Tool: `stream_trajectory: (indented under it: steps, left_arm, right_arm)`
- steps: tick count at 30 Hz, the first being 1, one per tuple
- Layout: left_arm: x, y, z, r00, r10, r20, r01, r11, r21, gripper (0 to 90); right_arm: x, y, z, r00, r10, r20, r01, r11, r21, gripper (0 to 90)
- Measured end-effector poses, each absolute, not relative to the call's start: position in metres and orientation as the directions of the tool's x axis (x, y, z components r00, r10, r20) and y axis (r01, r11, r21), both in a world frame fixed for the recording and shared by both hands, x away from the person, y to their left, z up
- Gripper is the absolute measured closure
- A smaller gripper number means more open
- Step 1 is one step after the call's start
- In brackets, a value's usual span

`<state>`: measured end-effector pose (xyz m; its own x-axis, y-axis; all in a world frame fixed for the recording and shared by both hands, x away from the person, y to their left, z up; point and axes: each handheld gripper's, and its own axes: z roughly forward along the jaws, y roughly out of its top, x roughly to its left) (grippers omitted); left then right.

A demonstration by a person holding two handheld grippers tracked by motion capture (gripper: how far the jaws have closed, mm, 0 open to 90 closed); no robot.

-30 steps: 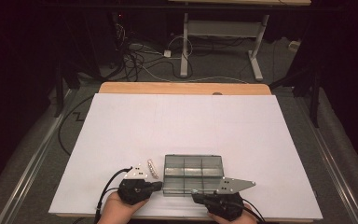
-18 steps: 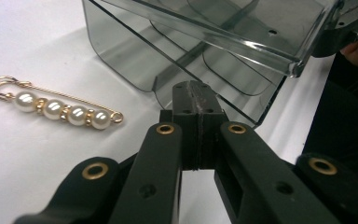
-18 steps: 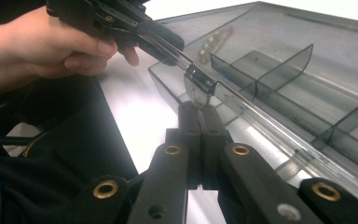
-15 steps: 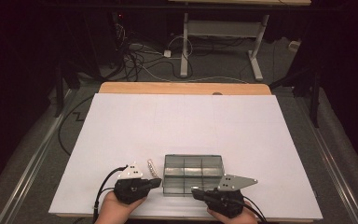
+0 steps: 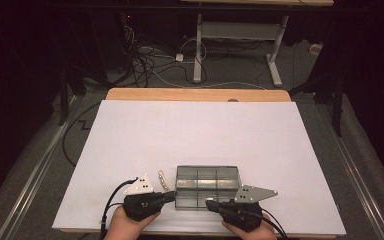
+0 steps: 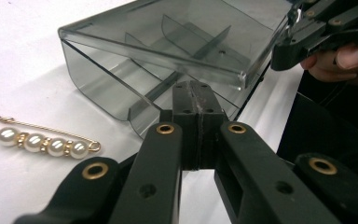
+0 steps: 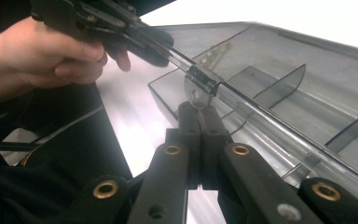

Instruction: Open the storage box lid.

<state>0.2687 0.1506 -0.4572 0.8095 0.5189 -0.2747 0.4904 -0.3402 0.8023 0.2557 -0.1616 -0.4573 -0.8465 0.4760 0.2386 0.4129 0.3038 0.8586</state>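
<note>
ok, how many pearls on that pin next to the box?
4, strung in a row along the gold pin, which lies on the white table left of the smoky box in the left gripper view. The high view is too small to confirm the count.

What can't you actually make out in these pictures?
- Brooch: too small in the high view to see its pearls.
- Box: whether any compartment holds something; its smoky walls blur that in all views.
- Left gripper and right gripper: whether the shut tips touch the box; too small in the high view.
</note>
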Motion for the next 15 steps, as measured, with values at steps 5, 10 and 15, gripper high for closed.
stream_trajectory:
  steps: [5,10,15]
  left_arm:
    - [0.2698,0.1460,-0.4595,0.810,0.516,-0.279,0.493,-0.341,0.800,87.0]
    - [0.2710,0.1420,-0.4609,0.810,0.518,-0.274,0.490,-0.343,0.802,86.9]
    - [0.2726,0.1427,-0.4606,0.813,0.518,-0.266,0.480,-0.338,0.809,86.9]
  right_arm:
    - [0.2552,-0.1631,-0.4553,-0.847,0.483,0.224,0.400,0.300,0.866,90.0]
    - [0.2547,-0.1645,-0.4555,-0.843,0.490,0.223,0.402,0.296,0.867,90.0]
    - [0.2541,-0.1671,-0.4563,-0.839,0.496,0.223,0.407,0.302,0.862,90.0]
